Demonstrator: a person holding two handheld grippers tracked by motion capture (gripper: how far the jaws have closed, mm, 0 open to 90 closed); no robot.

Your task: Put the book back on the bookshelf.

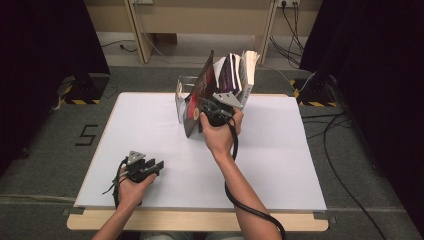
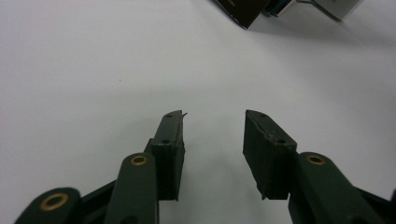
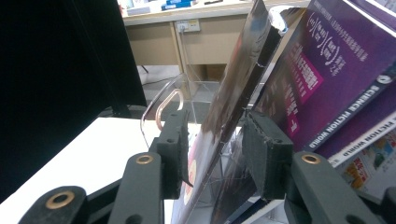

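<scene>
Two tongs: mine.
Right tongs (image 3: 215,149): parted, straddling the dark glossy magazine (image 3: 233,93) in the clear acrylic rack (image 3: 161,107).
Left tongs (image 2: 212,140): released, empty, well short of the rack.
Left to do: withdraw.

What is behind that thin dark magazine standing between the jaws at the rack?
Behind the thin dark magazine leans a purple book, with more books beyond it, in a clear rack. The magazine covers the purple book's lower left part.
</scene>
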